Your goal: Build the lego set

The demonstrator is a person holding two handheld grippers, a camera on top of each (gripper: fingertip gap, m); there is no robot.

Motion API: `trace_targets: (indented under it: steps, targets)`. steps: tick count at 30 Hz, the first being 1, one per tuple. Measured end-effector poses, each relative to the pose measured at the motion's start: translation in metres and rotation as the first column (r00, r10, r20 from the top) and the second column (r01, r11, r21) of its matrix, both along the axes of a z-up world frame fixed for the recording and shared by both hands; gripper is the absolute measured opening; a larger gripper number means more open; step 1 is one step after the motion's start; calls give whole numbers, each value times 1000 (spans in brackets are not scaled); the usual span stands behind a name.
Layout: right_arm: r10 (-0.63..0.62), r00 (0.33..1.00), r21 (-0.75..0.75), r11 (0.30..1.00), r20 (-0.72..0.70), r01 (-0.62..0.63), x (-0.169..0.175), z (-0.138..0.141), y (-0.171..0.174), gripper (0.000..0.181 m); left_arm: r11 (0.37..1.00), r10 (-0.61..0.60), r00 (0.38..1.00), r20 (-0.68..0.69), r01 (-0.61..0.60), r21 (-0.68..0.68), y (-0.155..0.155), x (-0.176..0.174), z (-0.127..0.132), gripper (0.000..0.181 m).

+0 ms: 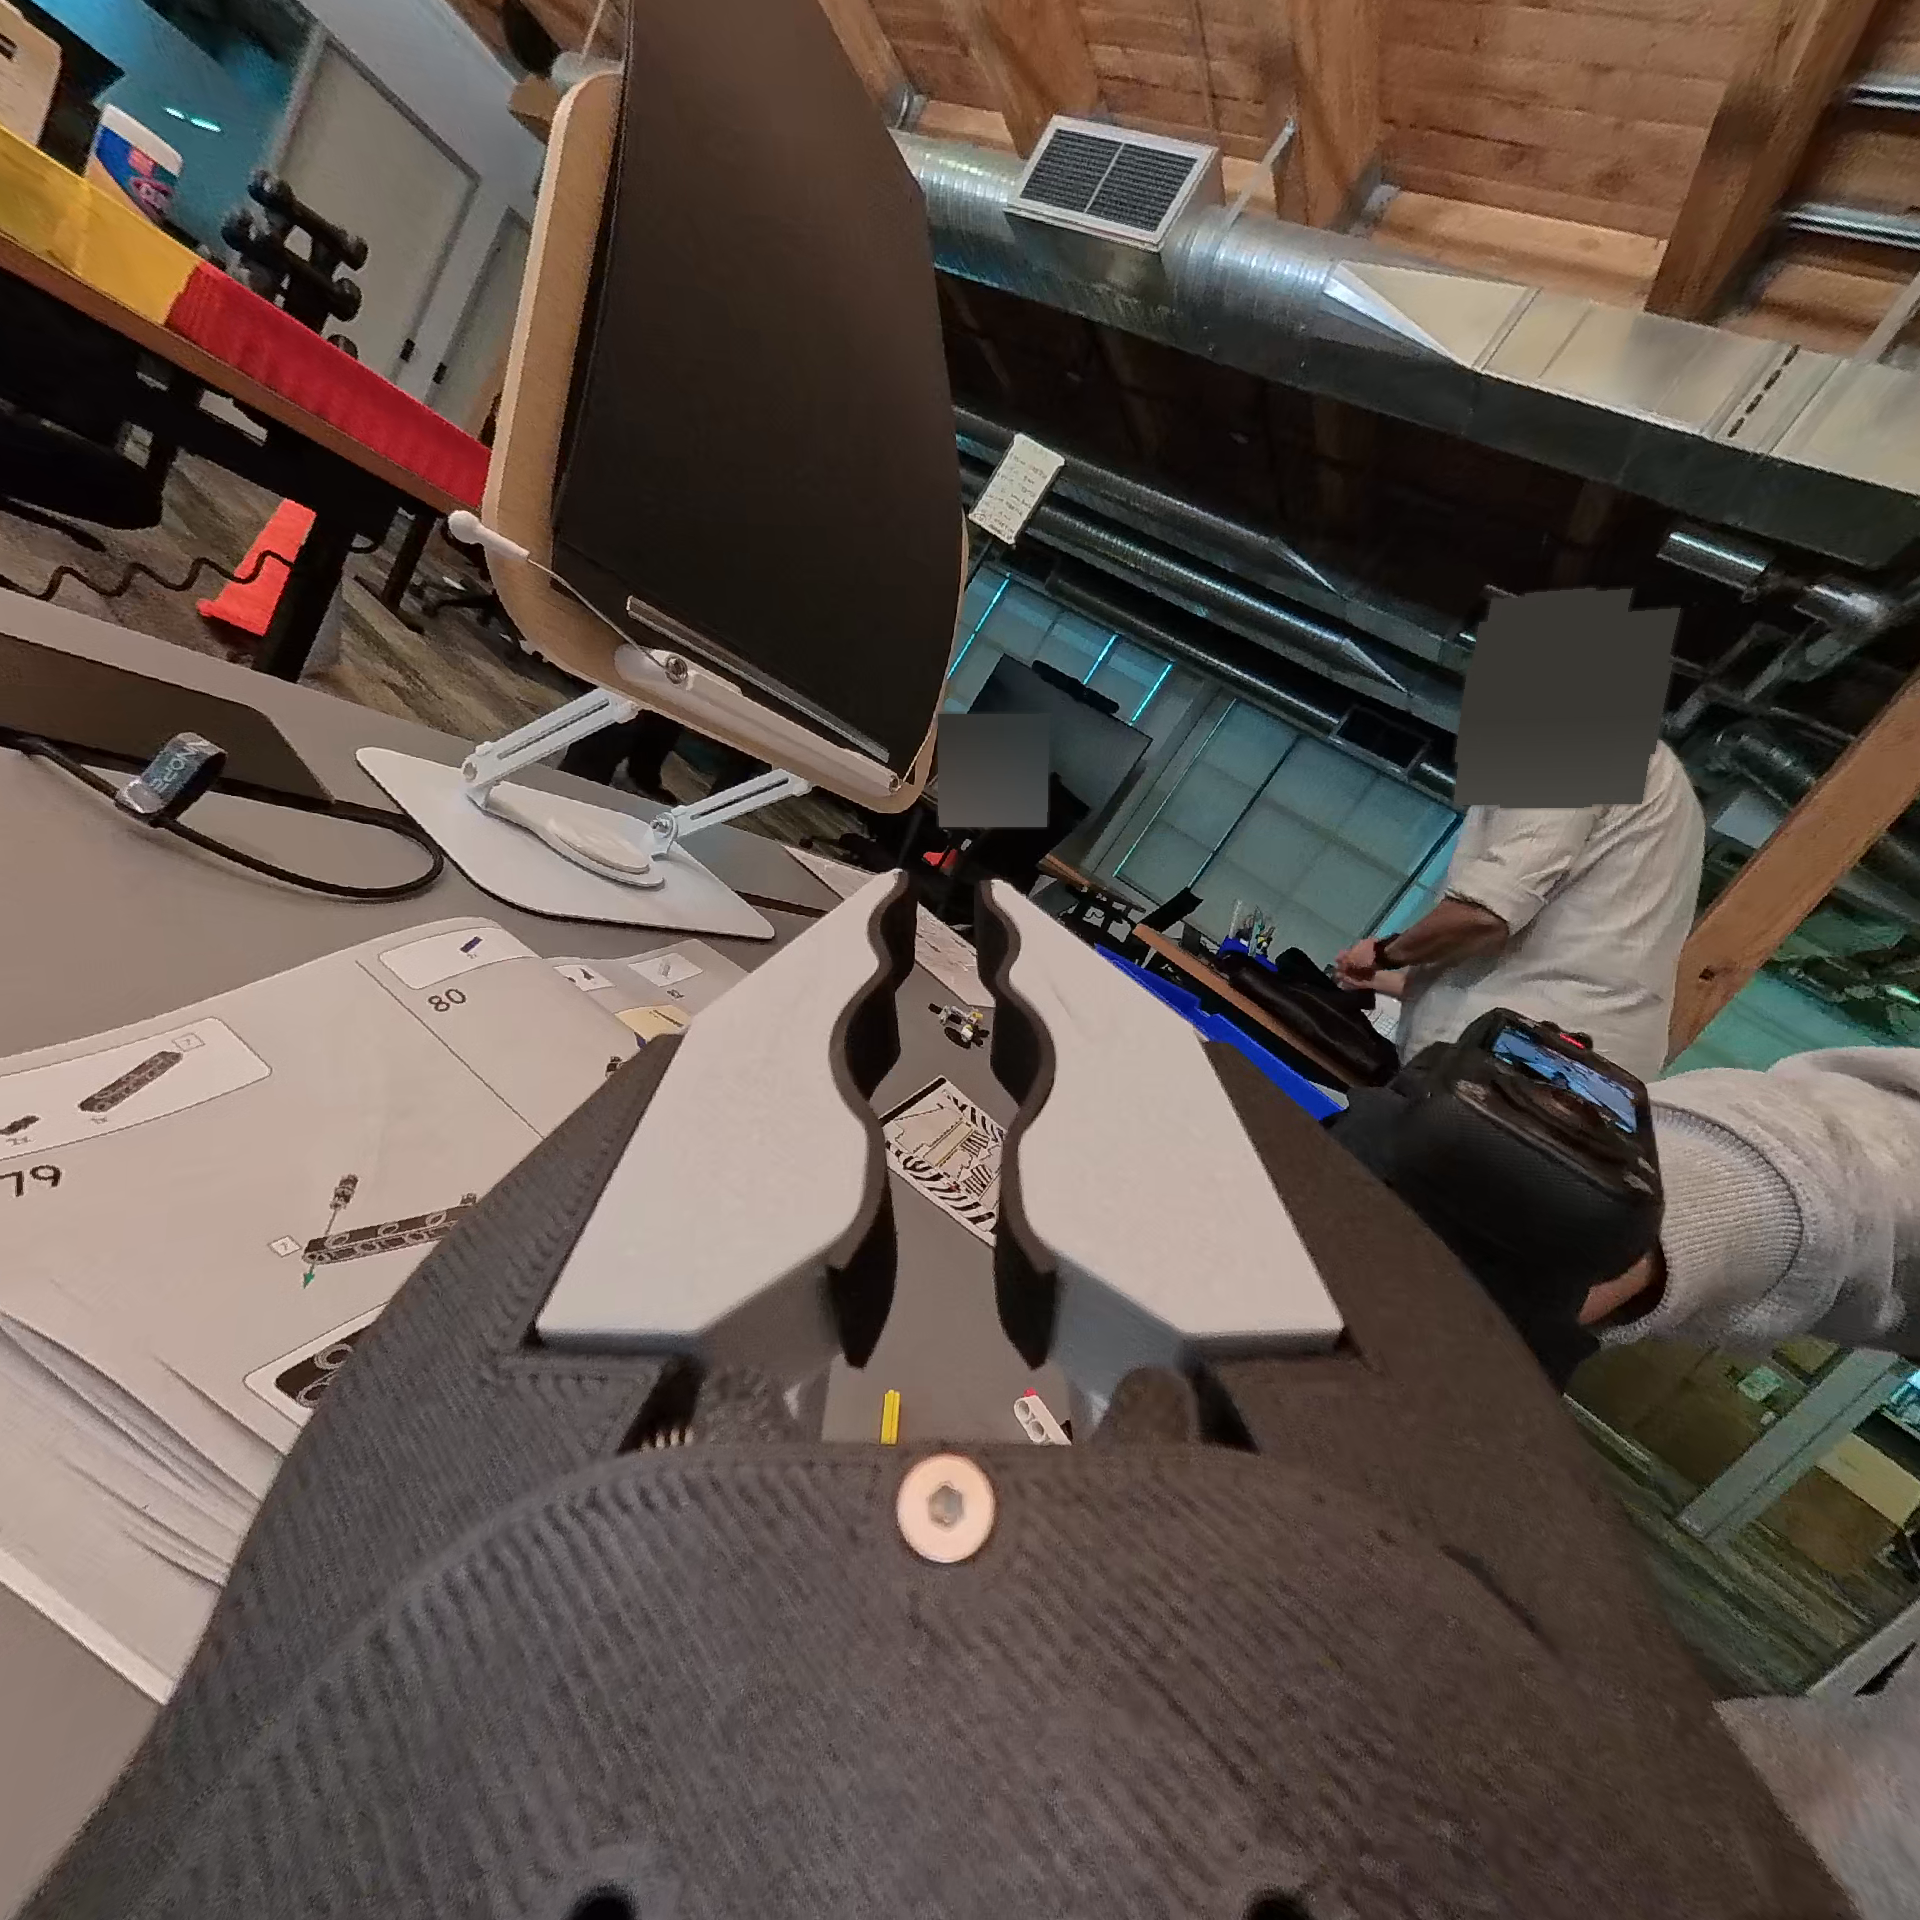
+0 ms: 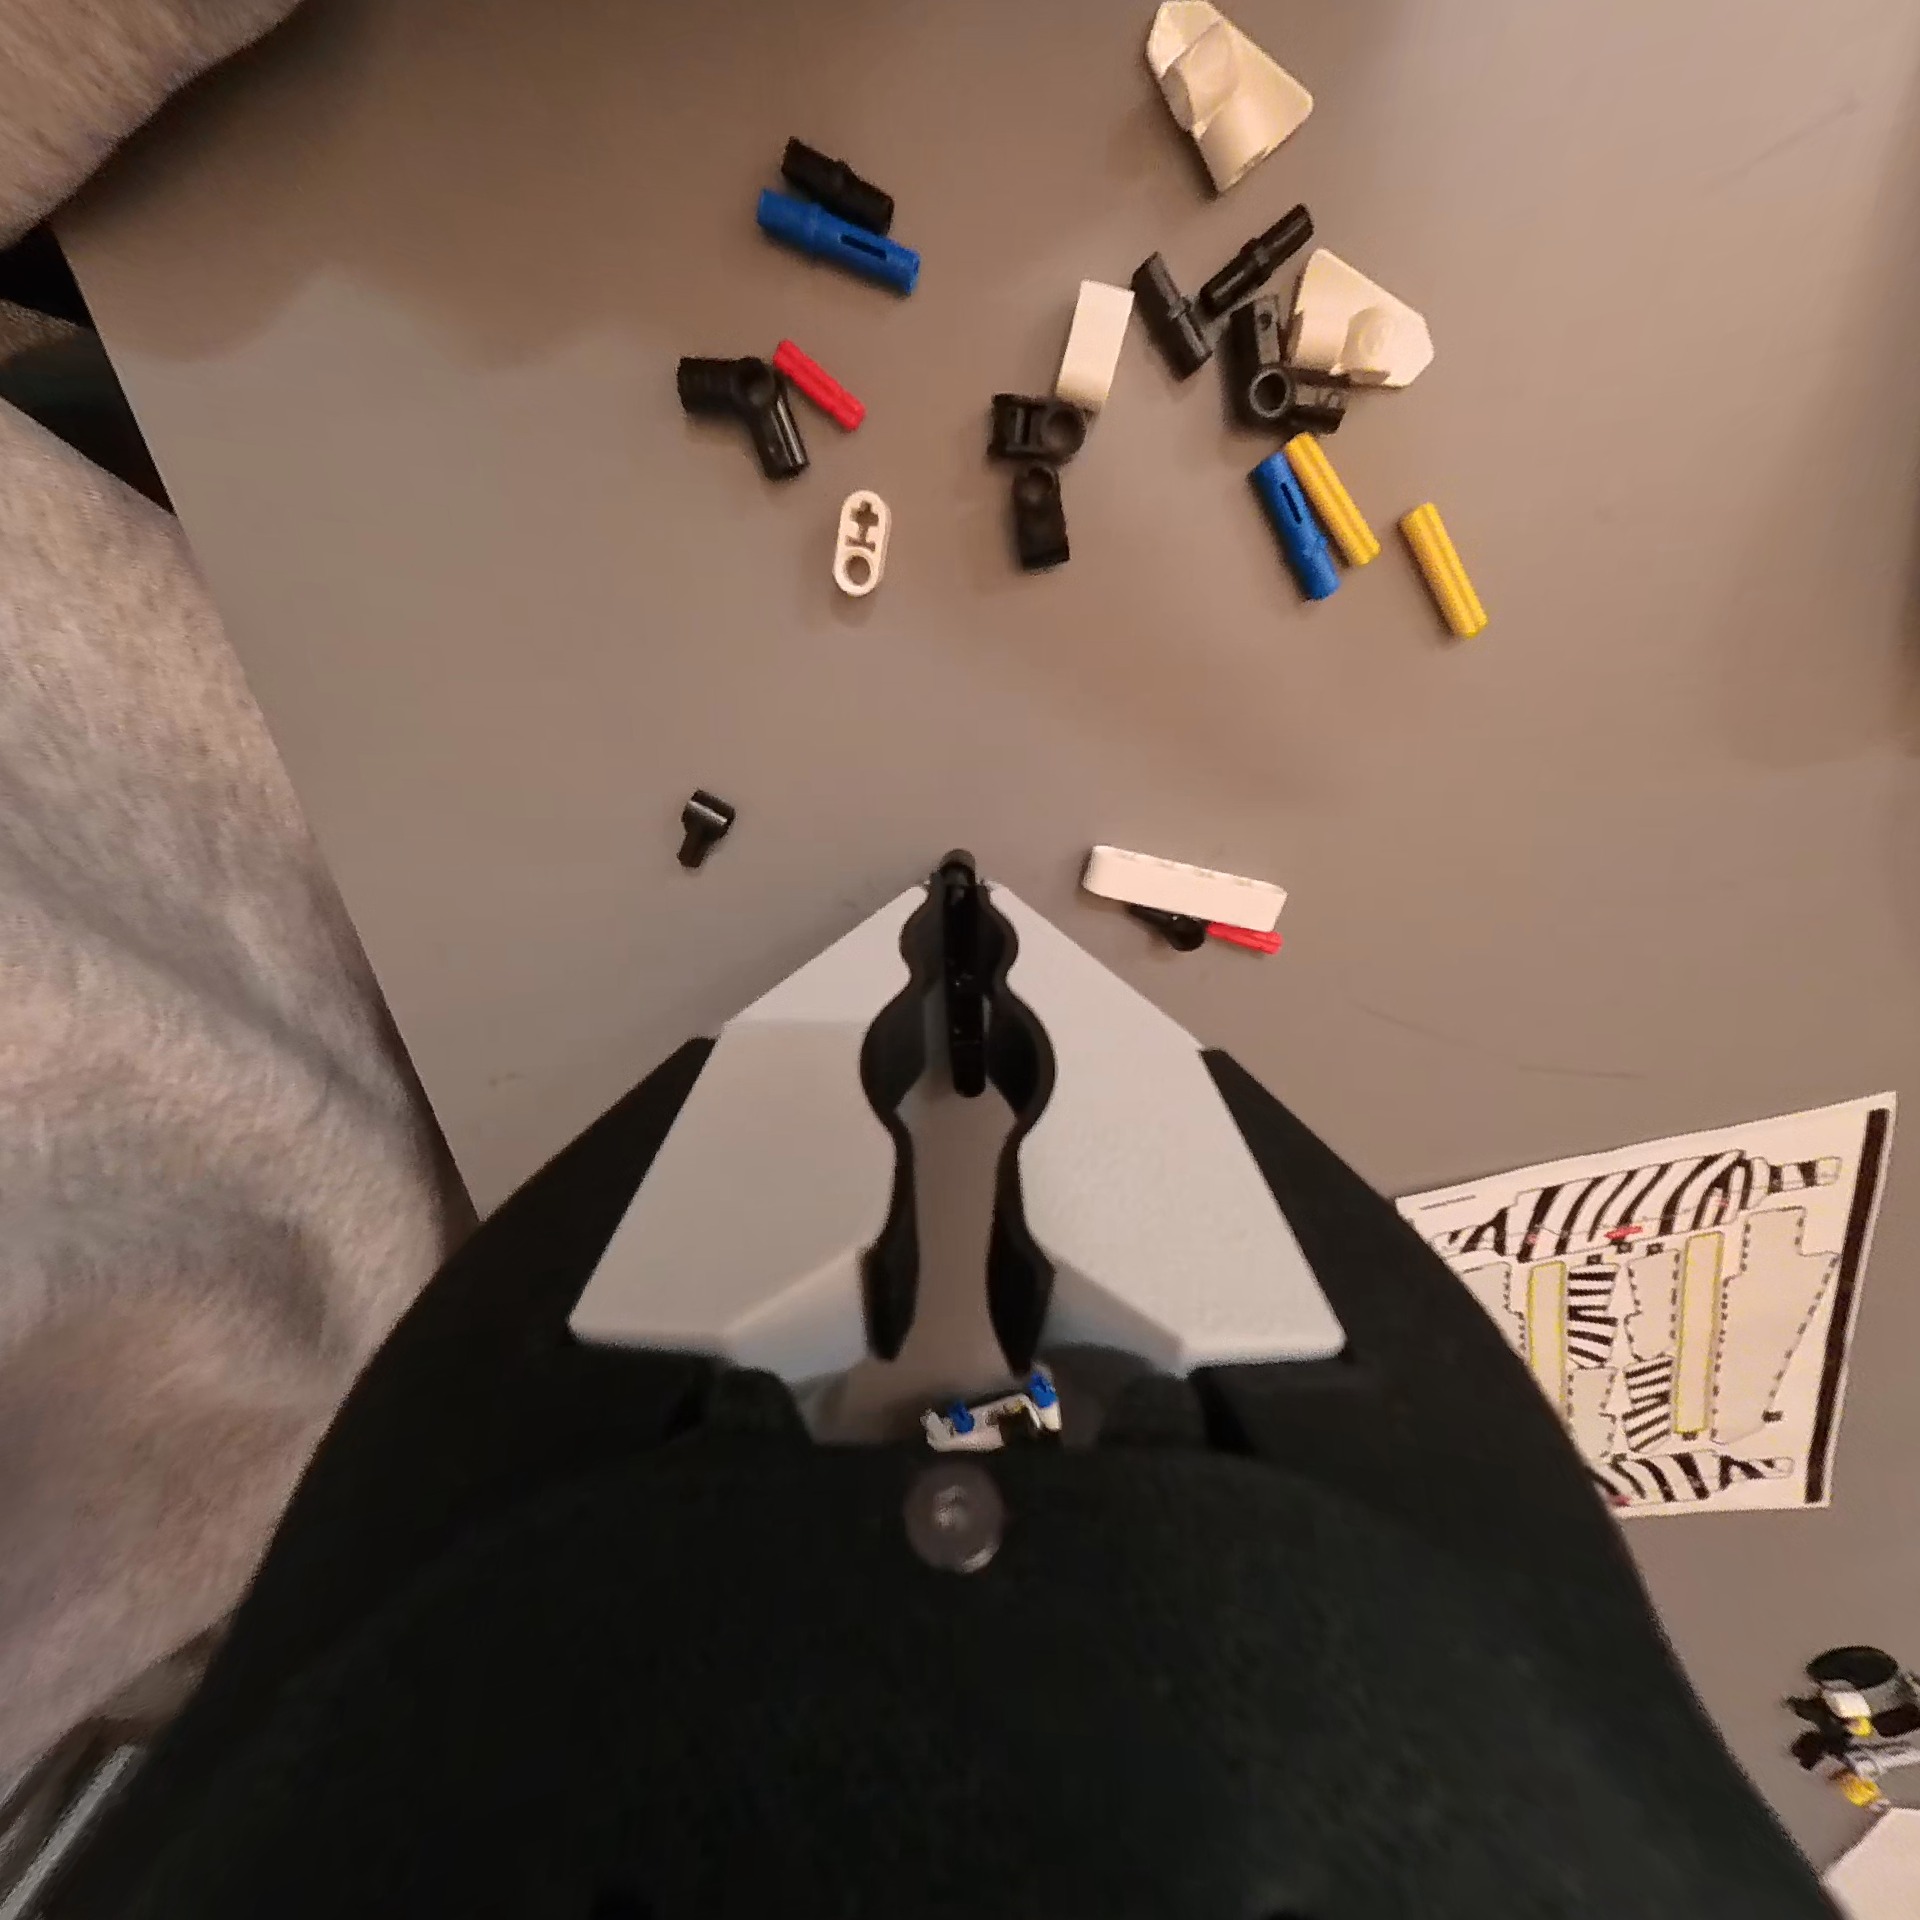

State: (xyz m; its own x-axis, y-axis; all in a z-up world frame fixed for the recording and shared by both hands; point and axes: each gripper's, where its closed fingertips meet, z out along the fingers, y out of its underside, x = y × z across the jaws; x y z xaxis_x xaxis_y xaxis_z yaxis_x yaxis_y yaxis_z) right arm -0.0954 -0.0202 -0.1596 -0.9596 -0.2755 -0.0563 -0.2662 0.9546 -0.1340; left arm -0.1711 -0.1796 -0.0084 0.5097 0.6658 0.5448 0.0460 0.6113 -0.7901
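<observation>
In the right wrist view, my right gripper is shut on a thin black lego piece that stands lengthwise between the fingers, above the grey table. Loose parts lie ahead: a white beam, blue pins, yellow axles, black connectors and white panels. A small white and blue assembly shows under the gripper. My left gripper is raised, slightly open and empty. It looks across the table at the sticker sheet and a small assembly.
An open instruction booklet lies at the left. A tablet on a stand and a cable are behind it. The sticker sheet and another small assembly lie right of my right gripper. A grey sleeve borders the table's left edge. A person stands far back. Tip to tip, the grippers are about 25 cm apart.
</observation>
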Motion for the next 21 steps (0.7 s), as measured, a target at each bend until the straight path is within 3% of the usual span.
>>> trace_targets:
  steps: [11,21]
  targets:
    - [93,994,59,994,-58,-90,1,-5,1,1,1000,-6,1000,11,6,-1,1,-1,-2,8]
    - [105,994,12,994,-44,-104,1,-5,1,2,1000,-20,1000,13,19,21,0,-1,-2,9]
